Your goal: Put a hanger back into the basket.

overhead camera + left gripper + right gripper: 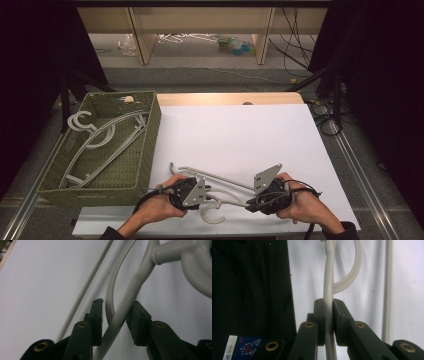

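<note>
Left gripper point(115, 315) part-open around the near arm of a pale grey hanger point(220, 192) — bar between the pads, a gap visible at each side, no firm press to be seen. Right gripper point(329, 322) clamped tight on the same hanger's other arm, pads flush against the bar. Hanger flat on the white table point(240, 135) at the near edge — hook point(212, 212) towards the person. More hangers point(100, 140) in the green basket point(145, 150) at left.
</note>
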A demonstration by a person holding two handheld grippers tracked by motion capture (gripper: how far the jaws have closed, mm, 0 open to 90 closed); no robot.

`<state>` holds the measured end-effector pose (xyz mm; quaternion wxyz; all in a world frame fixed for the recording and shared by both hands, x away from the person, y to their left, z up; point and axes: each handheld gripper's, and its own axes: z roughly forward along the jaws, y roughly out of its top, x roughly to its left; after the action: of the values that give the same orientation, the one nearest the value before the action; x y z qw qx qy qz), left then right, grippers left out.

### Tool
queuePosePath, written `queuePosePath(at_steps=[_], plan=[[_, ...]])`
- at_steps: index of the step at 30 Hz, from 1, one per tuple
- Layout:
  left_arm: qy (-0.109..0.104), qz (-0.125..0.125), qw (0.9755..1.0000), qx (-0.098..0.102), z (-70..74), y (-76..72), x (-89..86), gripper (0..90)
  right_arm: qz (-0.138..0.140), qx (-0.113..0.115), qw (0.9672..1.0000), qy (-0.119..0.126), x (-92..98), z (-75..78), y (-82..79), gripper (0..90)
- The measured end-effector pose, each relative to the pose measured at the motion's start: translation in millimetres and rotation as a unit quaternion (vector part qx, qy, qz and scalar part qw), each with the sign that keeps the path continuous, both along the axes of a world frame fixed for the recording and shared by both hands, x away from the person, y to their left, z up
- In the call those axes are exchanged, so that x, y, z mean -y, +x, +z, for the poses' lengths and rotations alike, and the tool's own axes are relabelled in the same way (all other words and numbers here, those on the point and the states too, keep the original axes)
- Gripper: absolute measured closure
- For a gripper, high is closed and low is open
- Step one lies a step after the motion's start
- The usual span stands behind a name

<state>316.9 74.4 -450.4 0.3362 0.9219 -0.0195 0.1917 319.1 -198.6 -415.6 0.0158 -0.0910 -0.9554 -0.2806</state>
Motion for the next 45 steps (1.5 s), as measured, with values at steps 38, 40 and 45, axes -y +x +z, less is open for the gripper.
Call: queuePosePath(at_steps=[38,40,45], plan=[[-0.148,0.150,0.9542,-0.212,39.2,12.9,-40.0,78.8,-0.219,0.080,0.9674,0.099,19.2,9.3,13.1,27.0],[-0.151,0.157,0.9515,-0.217,41.1,13.9,-43.8,78.8,-0.223,0.080,0.9664,0.101,19.6,8.7,10.5,27.0],[-0.168,0.178,0.9444,-0.220,46.3,18.2,-57.0,78.7,-0.222,0.079,0.9667,0.099,21.7,6.8,4.7,27.0]])
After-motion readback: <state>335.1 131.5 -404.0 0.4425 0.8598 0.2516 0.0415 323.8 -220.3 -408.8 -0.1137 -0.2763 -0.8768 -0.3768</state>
